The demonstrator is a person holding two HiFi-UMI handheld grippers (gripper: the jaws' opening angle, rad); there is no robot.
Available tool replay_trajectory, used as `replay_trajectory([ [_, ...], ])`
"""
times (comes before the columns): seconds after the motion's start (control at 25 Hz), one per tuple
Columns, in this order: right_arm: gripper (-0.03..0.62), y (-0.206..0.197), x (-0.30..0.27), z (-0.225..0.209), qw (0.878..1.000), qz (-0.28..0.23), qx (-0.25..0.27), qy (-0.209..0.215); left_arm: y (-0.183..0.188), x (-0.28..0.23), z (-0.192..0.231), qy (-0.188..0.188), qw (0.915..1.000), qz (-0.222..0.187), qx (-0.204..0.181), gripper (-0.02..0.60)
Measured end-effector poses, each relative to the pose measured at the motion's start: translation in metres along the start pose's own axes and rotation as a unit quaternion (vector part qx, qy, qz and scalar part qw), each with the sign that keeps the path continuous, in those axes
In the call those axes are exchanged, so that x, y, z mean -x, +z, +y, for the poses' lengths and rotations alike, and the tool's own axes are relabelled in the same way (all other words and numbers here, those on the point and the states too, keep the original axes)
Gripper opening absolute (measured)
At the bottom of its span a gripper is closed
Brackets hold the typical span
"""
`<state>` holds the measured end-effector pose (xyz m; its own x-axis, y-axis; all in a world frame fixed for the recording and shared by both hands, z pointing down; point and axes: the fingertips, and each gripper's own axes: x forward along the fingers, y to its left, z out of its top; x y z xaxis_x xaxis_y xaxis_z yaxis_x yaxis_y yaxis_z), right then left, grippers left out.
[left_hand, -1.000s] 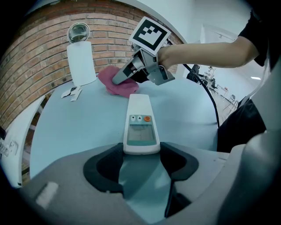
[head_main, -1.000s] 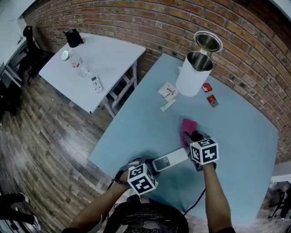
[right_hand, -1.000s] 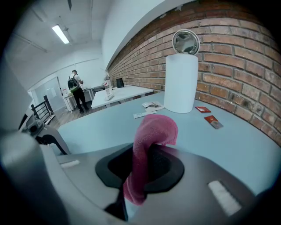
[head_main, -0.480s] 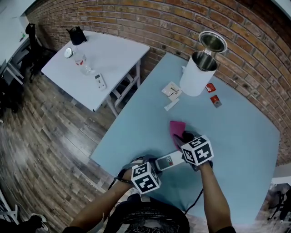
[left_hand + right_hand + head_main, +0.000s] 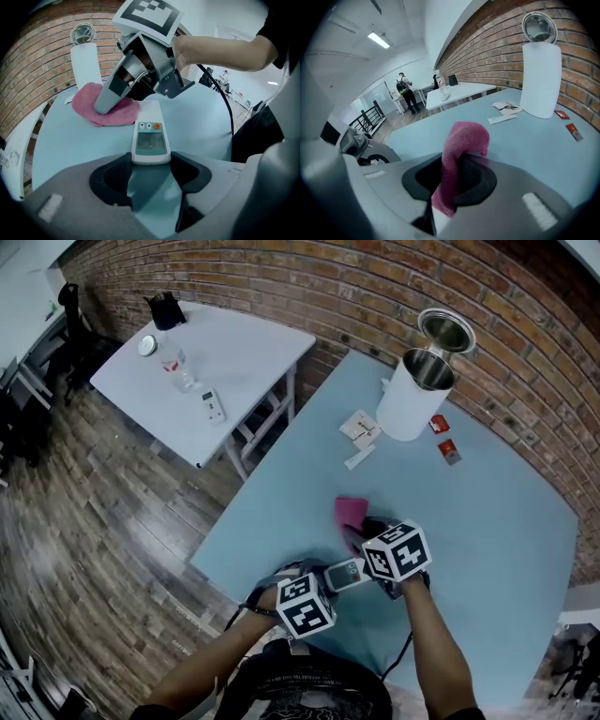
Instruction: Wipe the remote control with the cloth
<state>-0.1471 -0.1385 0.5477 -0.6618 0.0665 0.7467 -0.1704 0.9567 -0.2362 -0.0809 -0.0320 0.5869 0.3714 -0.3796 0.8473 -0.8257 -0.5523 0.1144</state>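
A slim white plastic remote (image 5: 149, 136), rectangular with a grey screen and small buttons, lies flat near the front edge of a smooth pale-blue tabletop (image 5: 487, 521). The left gripper (image 5: 151, 171) pinches the remote's near end between its dark jaws. The right gripper (image 5: 454, 176) has its jaws clamped on a soft, fuzzy pink cloth (image 5: 461, 140). The cloth bunches on the tabletop just beside the remote's far end.

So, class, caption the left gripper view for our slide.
Left gripper grips the remote control; right gripper holds the pink cloth beside it.
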Motion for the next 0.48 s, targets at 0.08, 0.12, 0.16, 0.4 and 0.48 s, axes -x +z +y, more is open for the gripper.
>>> replay_trajectory([
  [0.08, 0.067, 0.002, -0.004, 0.008, 1.000, 0.003, -0.002, 0.008, 0.000, 0.000, 0.000, -0.001, 1.0000, 0.000, 0.000, 0.250],
  [0.12, 0.067, 0.002, -0.006, 0.012, 1.000, 0.004, -0.004, 0.012, 0.000, 0.000, 0.000, -0.001, 1.0000, 0.000, 0.000, 0.250],
  [0.16, 0.067, 0.003, -0.008, 0.016, 1.000, 0.005, -0.005, 0.016, 0.000, 0.000, 0.000, -0.001, 1.0000, 0.000, 0.000, 0.250],
  [0.4, 0.067, 0.006, -0.017, 0.037, 0.999, 0.004, -0.017, 0.041, 0.000, 0.000, 0.000, 0.001, 1.0000, 0.001, 0.000, 0.250],
  [0.48, 0.067, 0.006, -0.019, 0.042, 0.999, 0.004, -0.018, 0.045, 0.000, -0.001, 0.000, 0.002, 1.0000, 0.000, 0.000, 0.250],
])
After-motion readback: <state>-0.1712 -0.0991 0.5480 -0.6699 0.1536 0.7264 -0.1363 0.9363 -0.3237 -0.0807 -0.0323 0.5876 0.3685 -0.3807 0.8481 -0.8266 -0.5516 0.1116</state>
